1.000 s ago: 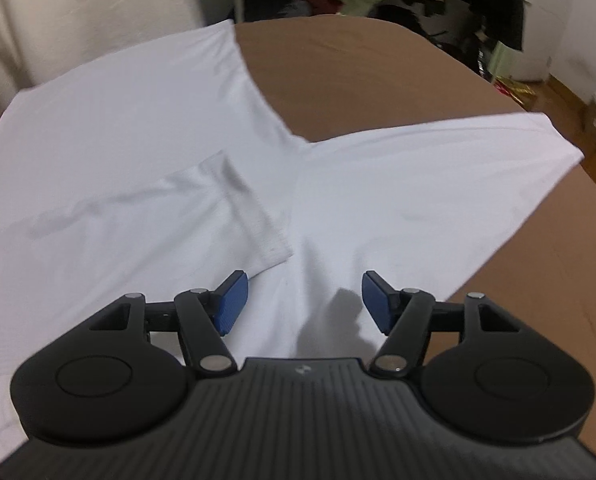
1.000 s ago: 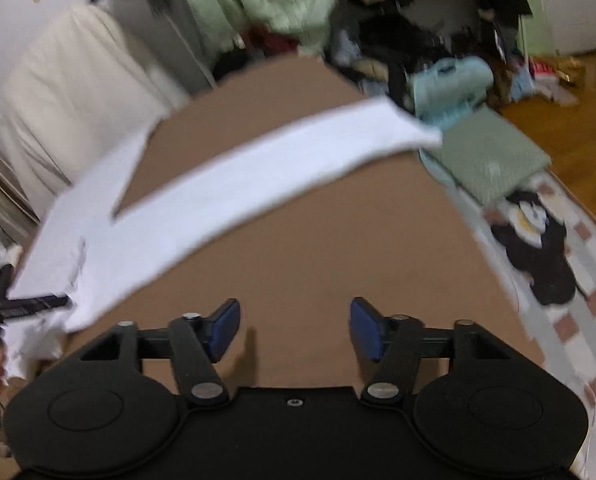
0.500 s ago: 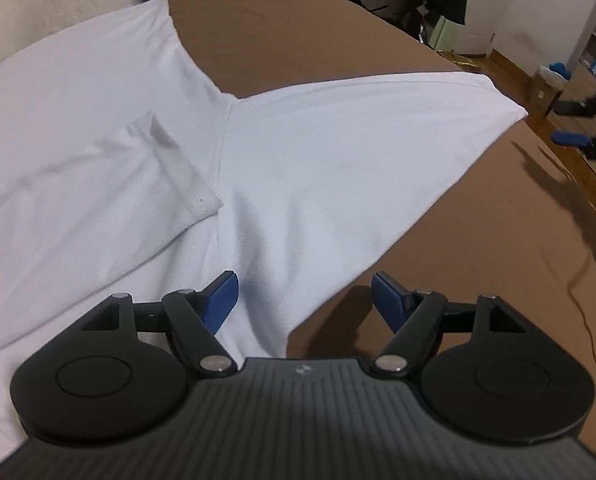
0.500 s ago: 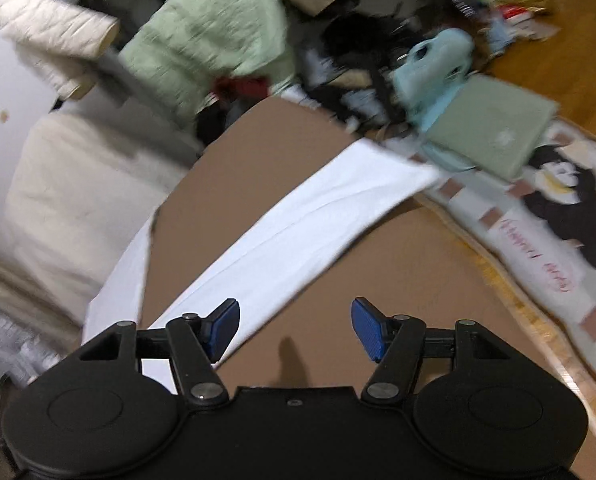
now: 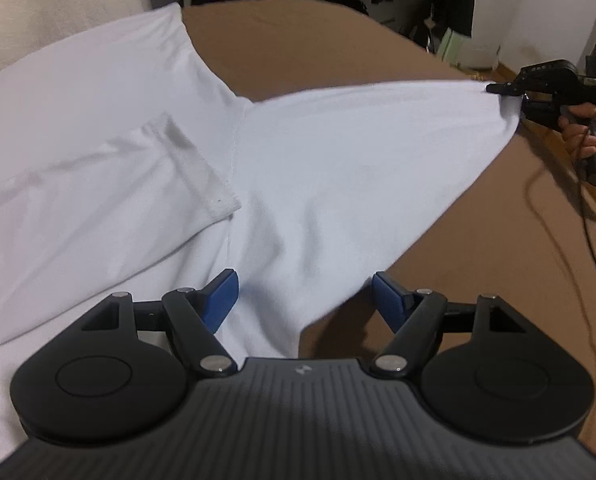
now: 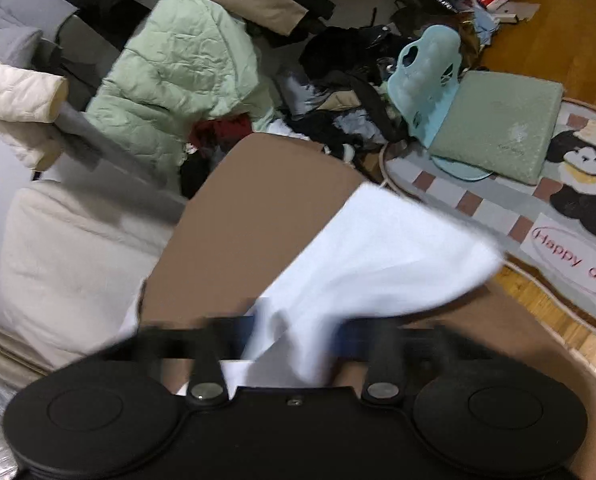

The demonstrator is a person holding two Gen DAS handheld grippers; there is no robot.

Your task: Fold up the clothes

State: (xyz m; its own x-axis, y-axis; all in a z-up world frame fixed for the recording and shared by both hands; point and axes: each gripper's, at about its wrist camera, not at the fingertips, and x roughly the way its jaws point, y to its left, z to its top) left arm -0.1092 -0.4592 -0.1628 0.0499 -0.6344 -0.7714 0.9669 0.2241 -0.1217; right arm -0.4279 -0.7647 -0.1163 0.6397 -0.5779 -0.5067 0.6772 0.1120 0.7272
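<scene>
My left gripper [image 5: 304,294] hovers with jaws spread wide over the near edge of the white shirt [image 5: 145,128] spread across the brown worktop [image 5: 498,248], while at two o'clock my right gripper [image 5: 514,92] has its jaws clamped on the shirt's far sleeve end.

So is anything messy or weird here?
The white shirt looks fine, one sleeve end pinched in the right gripper. The odd part is beyond the brown table: clothes, like a green jacket, are heaped on the floor.
</scene>
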